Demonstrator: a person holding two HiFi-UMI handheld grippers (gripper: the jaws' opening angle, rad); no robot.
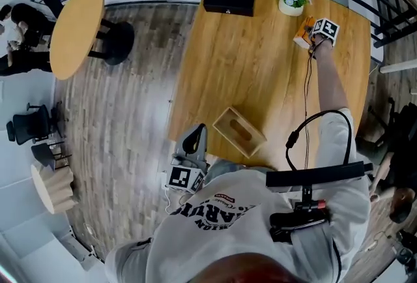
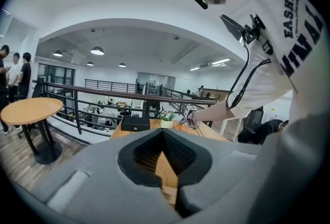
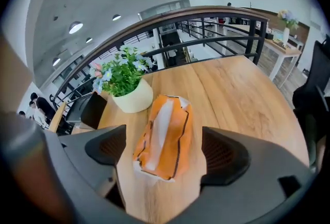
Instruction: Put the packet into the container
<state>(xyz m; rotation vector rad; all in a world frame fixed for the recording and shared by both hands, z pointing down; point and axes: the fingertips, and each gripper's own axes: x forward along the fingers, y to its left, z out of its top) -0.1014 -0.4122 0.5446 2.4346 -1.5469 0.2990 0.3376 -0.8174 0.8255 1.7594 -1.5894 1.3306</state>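
R tongs (image 3: 165,153) spread wide, straddling the orange packet (image 3: 162,138) at the table's (image 1: 260,73) far end, pads clear of it. L tongs (image 2: 164,158) pressed together, empty, near the container (image 1: 251,141) at the near edge. I'd drop lower, centre the packet, and pinch its long sides gently, as it looks soft, keeping clear of the pot (image 3: 131,98) just beside. In the head view the marker cube hides most of the packet. Can't tell if the container's top is open or only slotted.

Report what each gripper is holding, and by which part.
Nothing is held. The right gripper has its jaws wide apart either side of the orange packet, which lies on the table. The left gripper is shut and empty.
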